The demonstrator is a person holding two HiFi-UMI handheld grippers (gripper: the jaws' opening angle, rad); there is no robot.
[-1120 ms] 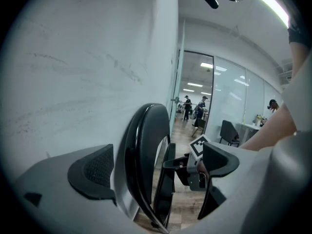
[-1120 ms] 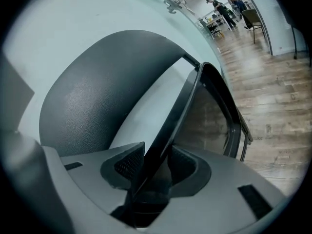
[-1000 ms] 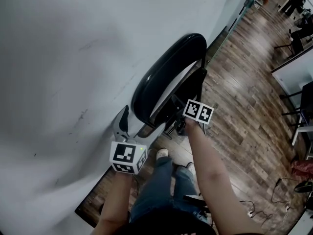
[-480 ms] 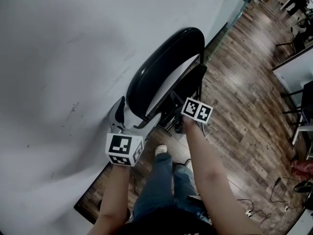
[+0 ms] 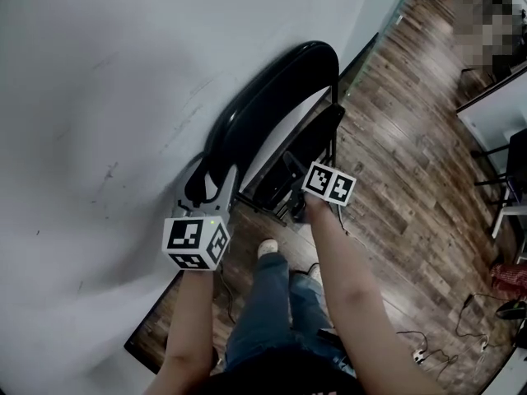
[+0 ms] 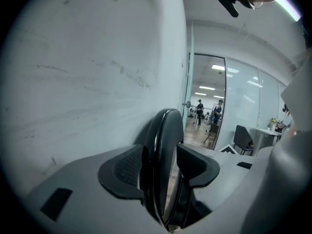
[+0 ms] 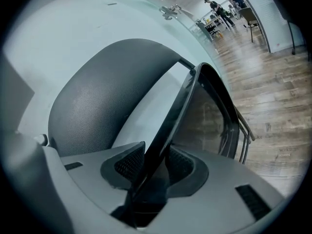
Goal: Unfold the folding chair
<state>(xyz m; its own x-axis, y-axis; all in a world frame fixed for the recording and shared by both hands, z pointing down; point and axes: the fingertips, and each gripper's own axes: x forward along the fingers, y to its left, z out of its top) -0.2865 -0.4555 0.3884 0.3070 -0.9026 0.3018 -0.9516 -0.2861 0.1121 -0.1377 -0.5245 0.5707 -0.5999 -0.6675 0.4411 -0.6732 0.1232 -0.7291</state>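
closing the left gripper (image 6: pixel 160 165) round the backrest (image 7: pixel 97 96) rim of the chair (image 5: pixel 247 118), folded upright against the wall (image 5: pixel 99 72). pinching the seat (image 7: pixel 163 130) edge in the right gripper (image 7: pixel 155 165). risks: pulling before the left bites, slipping off the glossy rim; tipping it sideways along the wall.

Head view steeply downward from above; both gripper views close along the same folding chair (image 5: pixel 272 105).
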